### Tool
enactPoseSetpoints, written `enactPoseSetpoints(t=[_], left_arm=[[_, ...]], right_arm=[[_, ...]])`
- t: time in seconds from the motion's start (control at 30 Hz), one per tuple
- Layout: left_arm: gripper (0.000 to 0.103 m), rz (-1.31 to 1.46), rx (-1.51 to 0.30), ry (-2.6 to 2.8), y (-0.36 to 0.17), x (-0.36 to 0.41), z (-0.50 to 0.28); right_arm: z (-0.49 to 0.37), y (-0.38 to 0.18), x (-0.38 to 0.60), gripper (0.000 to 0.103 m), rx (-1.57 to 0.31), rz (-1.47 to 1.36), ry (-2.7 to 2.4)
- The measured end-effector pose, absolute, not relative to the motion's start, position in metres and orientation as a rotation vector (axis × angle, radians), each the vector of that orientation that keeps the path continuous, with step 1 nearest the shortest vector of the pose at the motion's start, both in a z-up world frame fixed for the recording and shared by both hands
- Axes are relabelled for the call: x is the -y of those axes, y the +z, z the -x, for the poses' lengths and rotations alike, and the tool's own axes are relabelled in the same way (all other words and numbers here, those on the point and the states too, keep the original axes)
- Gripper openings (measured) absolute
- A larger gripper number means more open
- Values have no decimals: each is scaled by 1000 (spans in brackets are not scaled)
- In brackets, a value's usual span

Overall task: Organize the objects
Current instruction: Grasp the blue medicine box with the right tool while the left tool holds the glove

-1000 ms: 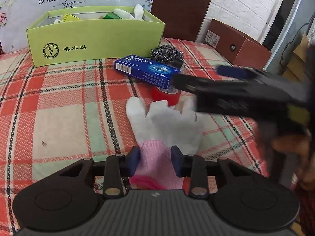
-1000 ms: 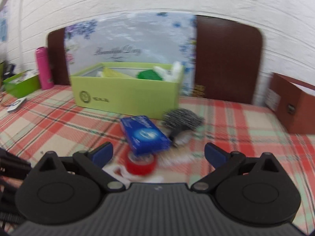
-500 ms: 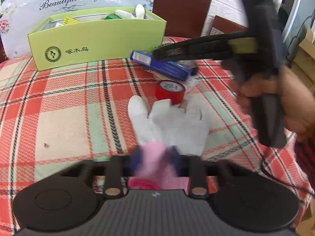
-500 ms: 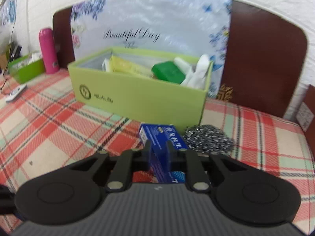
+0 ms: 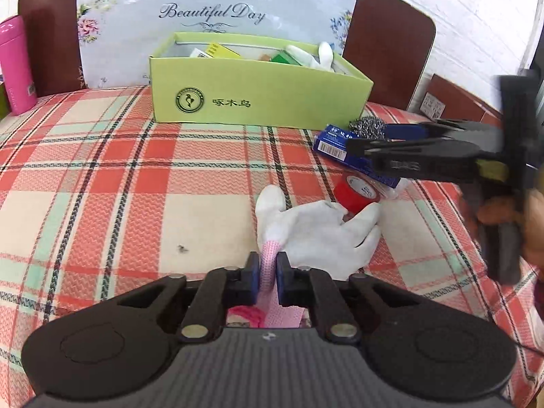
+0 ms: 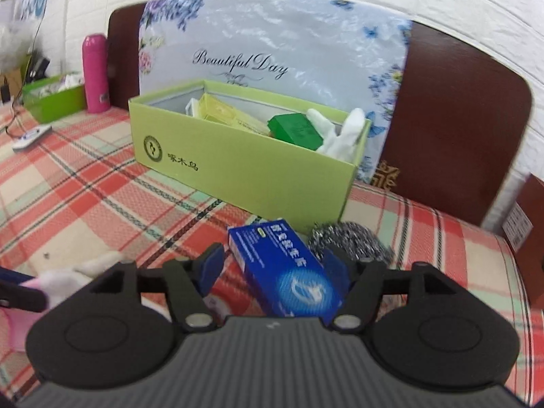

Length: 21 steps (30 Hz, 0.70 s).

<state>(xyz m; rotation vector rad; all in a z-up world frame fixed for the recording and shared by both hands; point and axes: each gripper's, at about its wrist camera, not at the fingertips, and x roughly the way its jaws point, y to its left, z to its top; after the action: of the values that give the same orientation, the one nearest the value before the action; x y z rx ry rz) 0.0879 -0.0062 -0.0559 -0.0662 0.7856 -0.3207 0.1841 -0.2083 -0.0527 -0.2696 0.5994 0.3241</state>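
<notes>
The left tongs are pinching the pink cuff of a glove, shut tight on the knit so the white fingers are trailing flat on the checked surface ahead of them, a grip that looks meant for dragging or lifting the limp thing whole. The right tongs are sitting astride a blue pack; their jaws have just been opening and are now standing wide, with the pack lying slantwise between them and the pads not clearly pressing on it, which may mean a fresh hold is being sought. A steel scourer is lying just behind the pack, and a red tape roll is resting between pack and glove, touching the glove's fingertips. All four are waiting near the open green box, which is standing at the back of the surface and seems to be where the loose items are going. It is already carrying yellow packets, a green block and a second glove, whose fingers are poking above the rim at the right end. A pink flask is standing well apart at far left.
</notes>
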Motion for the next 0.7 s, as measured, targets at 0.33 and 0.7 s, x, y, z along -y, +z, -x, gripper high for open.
enactPoseSetpoints(t=[0.33, 0.7], left_arm=[[80, -60, -721, -446, -61, 18, -94], [11, 6, -812, -376, -67, 11, -99]], right_arm=[[-218, -67, 212, 61, -725, 298, 323], [-103, -29, 228, 59, -701, 126, 203]])
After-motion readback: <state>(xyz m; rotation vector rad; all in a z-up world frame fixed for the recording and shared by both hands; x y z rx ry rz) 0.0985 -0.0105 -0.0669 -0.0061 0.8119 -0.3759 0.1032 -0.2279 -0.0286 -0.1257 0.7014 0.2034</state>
